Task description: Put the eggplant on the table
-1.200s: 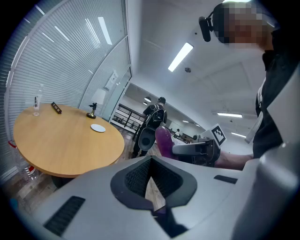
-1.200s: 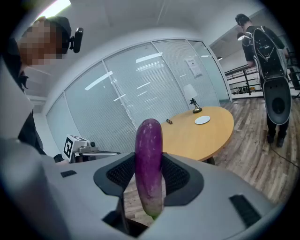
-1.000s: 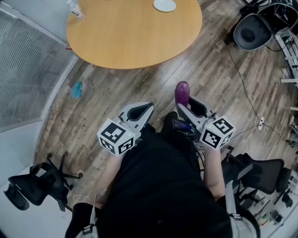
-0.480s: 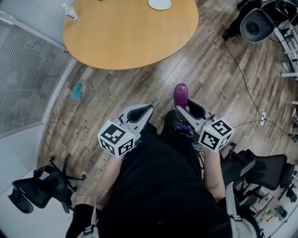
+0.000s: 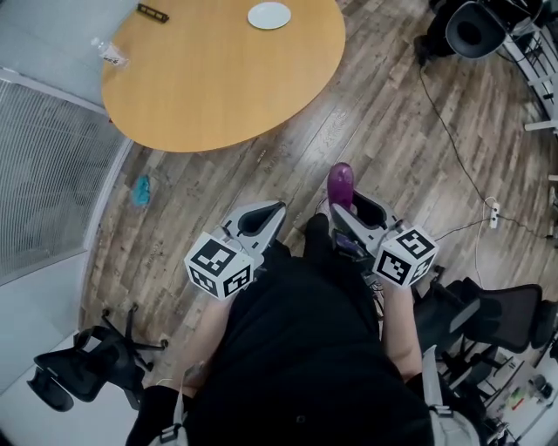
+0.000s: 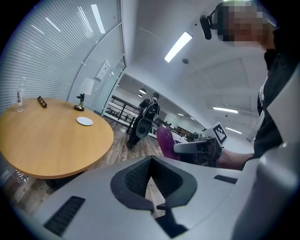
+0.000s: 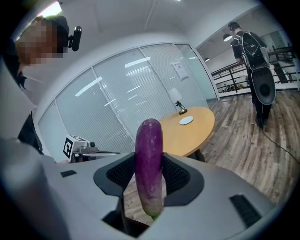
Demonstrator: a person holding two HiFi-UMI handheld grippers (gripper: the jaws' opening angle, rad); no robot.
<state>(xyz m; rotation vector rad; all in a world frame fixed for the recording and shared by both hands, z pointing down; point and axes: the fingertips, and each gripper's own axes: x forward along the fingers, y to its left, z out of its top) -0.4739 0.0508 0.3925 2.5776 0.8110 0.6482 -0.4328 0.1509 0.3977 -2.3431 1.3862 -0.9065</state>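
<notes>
The eggplant [image 7: 149, 161] is held upright between the fingers of the right gripper [image 7: 151, 180], which are closed on its lower half. Its rounded purple end stands well above them and a trace of green stem shows at the bottom. In the head view it is seen over the wooden floor [image 5: 392, 113], in front of the person's body and well apart from the round worktop [image 5: 218, 78].

The skin is smooth and glossy, so it is judged slippery. The flesh is probably firm but slightly yielding, and the weight modest. Because most of the length stands clear of the grip, tipping or pivoting between the pads is to be expected if it is swung quickly. A hold across the thick middle is judged safest, with only moderate squeeze so that the skin is not bruised. It is best laid down on its side, since it would likely topple and roll if set on end.

The left gripper [image 6: 152, 180] is carried beside the right one, its fingers brought together at the tips with nothing between them. A small white plate [image 5: 268, 15] is seen on the far part of the worktop.
</notes>
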